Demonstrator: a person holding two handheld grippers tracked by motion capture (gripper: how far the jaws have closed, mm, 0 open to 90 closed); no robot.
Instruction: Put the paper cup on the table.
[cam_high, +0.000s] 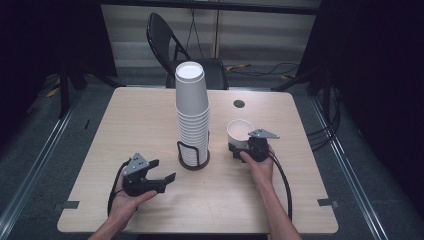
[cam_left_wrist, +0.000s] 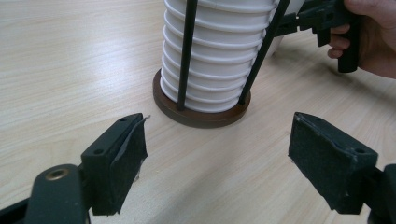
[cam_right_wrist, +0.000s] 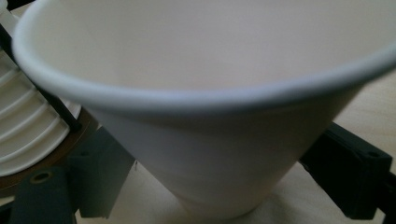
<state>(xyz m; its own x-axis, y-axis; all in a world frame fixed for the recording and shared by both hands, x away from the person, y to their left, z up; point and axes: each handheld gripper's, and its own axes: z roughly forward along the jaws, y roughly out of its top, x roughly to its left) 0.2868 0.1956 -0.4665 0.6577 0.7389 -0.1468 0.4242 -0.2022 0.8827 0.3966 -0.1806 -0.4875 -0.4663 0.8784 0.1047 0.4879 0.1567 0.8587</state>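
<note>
The left gripper (cam_high: 163, 170) rests low in the left hand (cam_high: 125, 199), jaws spread wide. The right gripper (cam_high: 234, 148), in the right hand (cam_high: 260, 165), has its jaws closed in on something.

High view looking down over the table (cam_high: 150, 115), left gripper view low facing the cup stack (cam_left_wrist: 219, 51), right gripper view pressed against one cup (cam_right_wrist: 205, 116), stack shared.

The worktop (cam_left_wrist: 70, 60) is showing pale wood grain with a soft sheen. The cups (cam_left_wrist: 219, 51) are looking like smooth white paper, ridged at their rims. The holder (cam_left_wrist: 201, 116) is showing a brown wooden base and black rods. The claw pads (cam_left_wrist: 128, 158) are looking matt, black and rough.
</note>
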